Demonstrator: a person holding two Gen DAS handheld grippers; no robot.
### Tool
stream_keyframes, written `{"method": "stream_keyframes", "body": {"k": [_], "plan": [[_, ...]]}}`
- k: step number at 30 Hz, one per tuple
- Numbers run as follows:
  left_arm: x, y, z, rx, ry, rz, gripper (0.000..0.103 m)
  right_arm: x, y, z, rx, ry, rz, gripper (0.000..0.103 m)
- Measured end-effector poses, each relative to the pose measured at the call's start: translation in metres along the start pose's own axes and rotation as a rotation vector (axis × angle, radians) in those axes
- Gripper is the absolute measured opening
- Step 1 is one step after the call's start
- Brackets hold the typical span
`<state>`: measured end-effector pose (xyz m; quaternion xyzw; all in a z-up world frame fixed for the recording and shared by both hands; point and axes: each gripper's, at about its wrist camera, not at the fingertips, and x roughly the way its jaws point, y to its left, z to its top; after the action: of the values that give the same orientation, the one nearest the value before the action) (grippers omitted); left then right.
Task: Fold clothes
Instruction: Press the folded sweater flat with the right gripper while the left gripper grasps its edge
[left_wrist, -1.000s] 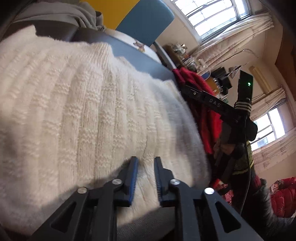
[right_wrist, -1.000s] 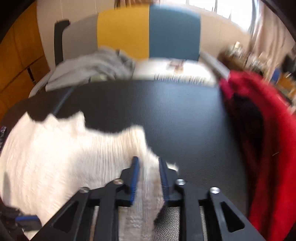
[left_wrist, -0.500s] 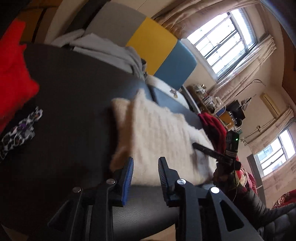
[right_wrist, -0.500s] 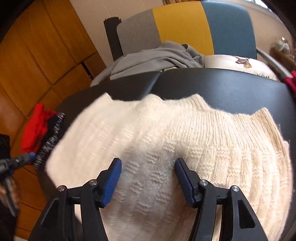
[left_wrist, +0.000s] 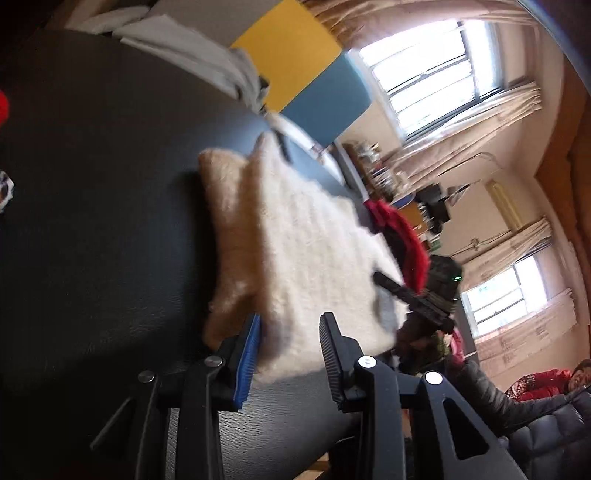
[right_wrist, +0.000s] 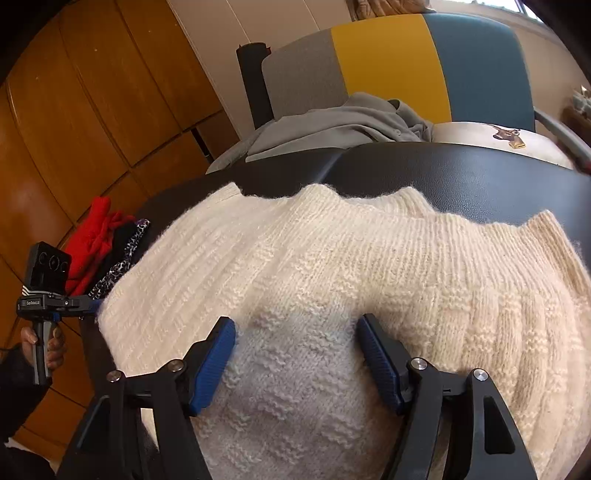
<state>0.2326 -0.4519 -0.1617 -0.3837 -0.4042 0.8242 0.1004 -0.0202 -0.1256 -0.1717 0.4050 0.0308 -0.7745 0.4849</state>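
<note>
A cream knitted sweater (right_wrist: 332, 273) lies folded on the black leather table (right_wrist: 461, 177). It also shows in the left wrist view (left_wrist: 310, 251), folded double with its edge toward me. My right gripper (right_wrist: 295, 332) is open, jaws wide apart, just above the sweater's near part and holding nothing. My left gripper (left_wrist: 290, 328) is open at the sweater's near corner, with the cloth edge between its fingers but not pinched. The left gripper's body shows at the far left of the right wrist view (right_wrist: 48, 291). The right gripper's body shows past the sweater in the left wrist view (left_wrist: 417, 299).
A grey garment (right_wrist: 332, 125) lies on a grey, yellow and blue chair (right_wrist: 406, 62) behind the table. Red and patterned clothes (right_wrist: 107, 243) lie at the table's left edge. A red garment (left_wrist: 399, 232) lies at the right edge. A wooden wall stands at left.
Both grippers let go of the sweater and opened. The left one pulled back from the cloth, so the whole folded sweater shows. The right gripper hovers over it, hardly moved in the last half second.
</note>
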Motion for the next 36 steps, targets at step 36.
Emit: {"method": "stream_keyframes", "body": {"k": [36], "plan": [[0.054,-0.025,0.089,0.031,0.028,0.214,0.025,0.002,0.004,-0.001,-0.057,0.001,0.097,0.086]]}}
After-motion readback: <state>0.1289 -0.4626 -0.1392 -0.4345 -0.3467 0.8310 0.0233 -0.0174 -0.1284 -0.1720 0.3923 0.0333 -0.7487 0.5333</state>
